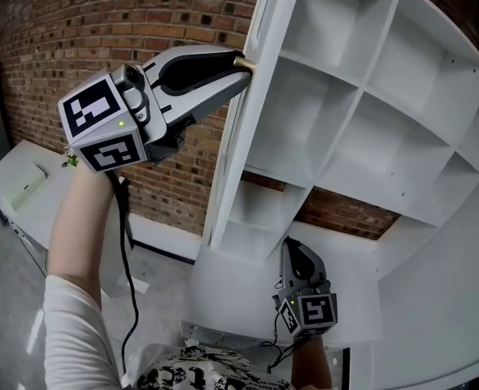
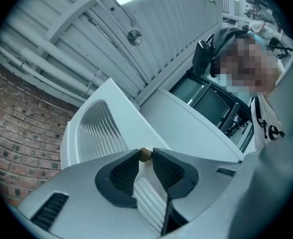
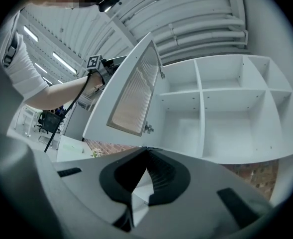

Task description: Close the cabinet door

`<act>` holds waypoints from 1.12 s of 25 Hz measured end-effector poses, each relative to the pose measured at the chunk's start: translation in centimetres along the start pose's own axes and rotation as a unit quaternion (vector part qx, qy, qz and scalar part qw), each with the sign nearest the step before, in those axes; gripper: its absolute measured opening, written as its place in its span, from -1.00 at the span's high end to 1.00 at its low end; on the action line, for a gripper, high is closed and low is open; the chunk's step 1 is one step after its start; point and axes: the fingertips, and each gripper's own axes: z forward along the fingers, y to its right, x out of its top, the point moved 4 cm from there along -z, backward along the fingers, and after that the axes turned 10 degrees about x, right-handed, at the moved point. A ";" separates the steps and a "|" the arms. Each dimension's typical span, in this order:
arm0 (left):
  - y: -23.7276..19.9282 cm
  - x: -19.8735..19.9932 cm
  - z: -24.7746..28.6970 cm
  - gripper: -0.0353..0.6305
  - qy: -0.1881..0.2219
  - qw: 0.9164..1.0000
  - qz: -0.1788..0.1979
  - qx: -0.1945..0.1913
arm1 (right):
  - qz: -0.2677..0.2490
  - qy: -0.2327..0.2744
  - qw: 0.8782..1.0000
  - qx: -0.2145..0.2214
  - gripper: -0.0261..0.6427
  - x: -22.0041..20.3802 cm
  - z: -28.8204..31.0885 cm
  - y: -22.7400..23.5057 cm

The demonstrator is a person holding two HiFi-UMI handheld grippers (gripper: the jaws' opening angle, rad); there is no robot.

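The white cabinet (image 1: 361, 96) has several bare open shelves. Its door (image 1: 251, 112) stands swung out, edge-on in the head view, and its ribbed glass panel (image 3: 131, 98) shows in the right gripper view. My left gripper (image 1: 243, 65) is raised to the door's edge, and its two tips pinch the small brass knob (image 2: 145, 154) from both sides. My right gripper (image 1: 292, 246) hangs low in front of the cabinet's lower shelf. Its jaws (image 3: 146, 151) meet at the tips with nothing between them, pointing at the shelves (image 3: 202, 108).
A red brick wall (image 1: 101, 39) stands behind the door. A white panel (image 1: 28, 185) lies low at the left. A black cable (image 1: 129, 275) hangs from the left gripper along the person's sleeve. In the left gripper view a person stands behind.
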 end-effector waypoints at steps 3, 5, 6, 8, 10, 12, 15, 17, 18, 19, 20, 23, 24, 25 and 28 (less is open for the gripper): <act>0.1 0.3 -0.1 0.59 0.000 1.000 0.000 0.008 | 0.005 0.000 1.000 0.002 0.91 0.3 0.2 -0.1; 1.3 -0.3 1.6 0.59 -0.007 1.000 0.002 0.015 | 0.010 -0.001 1.000 0.011 0.91 -0.5 -0.2 1.2; 2.2 -0.7 2.9 0.59 -0.012 1.000 0.010 0.019 | 0.014 -0.001 1.000 0.015 0.91 -1.1 -0.7 2.3; 3.9 -1.3 5.2 0.59 -0.020 0.999 0.030 0.028 | 0.021 -0.002 1.000 0.019 0.91 -2.1 -1.7 3.9; 4.7 -1.7 6.4 0.59 -0.027 0.998 0.045 0.035 | 0.019 -0.008 1.000 0.022 0.91 -2.7 -2.2 4.7; 5.3 -1.9 7.4 0.59 -0.032 0.997 0.058 0.045 | 0.014 -0.016 0.999 0.027 0.91 -3.1 -2.4 4.9; 6.1 -2.5 8.9 0.59 -0.036 0.993 0.087 0.065 | 0.015 -0.019 0.999 0.023 0.91 -3.7 -2.7 5.5; 6.6 -3.0 10.0 0.60 -0.038 0.992 0.094 0.073 | 0.017 -0.018 1.000 0.018 0.91 -3.8 -3.0 6.1; 6.8 -3.2 10.6 0.60 -0.039 0.992 0.094 0.077 | 0.018 -0.016 1.000 0.015 0.91 -3.9 -3.3 6.4; 7.0 -3.4 11.1 0.60 -0.040 0.991 0.095 0.080 | 0.019 -0.016 1.000 0.011 0.91 -4.0 -3.6 6.7; 7.2 -3.6 11.6 0.60 -0.039 0.991 0.099 0.082 | 0.019 -0.015 1.000 0.007 0.91 -4.0 -3.8 7.1; 7.7 -4.3 12.9 0.60 -0.038 0.986 0.129 0.097 | 0.015 -0.008 1.000 -0.016 0.91 -4.3 -4.9 8.5; 7.9 -4.6 13.3 0.60 -0.040 0.985 0.134 0.104 | 0.012 -0.007 1.000 -0.025 0.91 -4.5 -5.3 9.0; 8.1 -4.9 13.7 0.60 -0.043 0.983 0.135 0.112 | 0.008 -0.007 0.999 -0.032 0.91 -4.7 -5.8 9.5; 8.7 -5.9 15.7 0.61 -0.050 0.981 0.139 0.125 | -0.002 -0.015 0.999 -0.029 0.91 -5.3 -6.9 11.0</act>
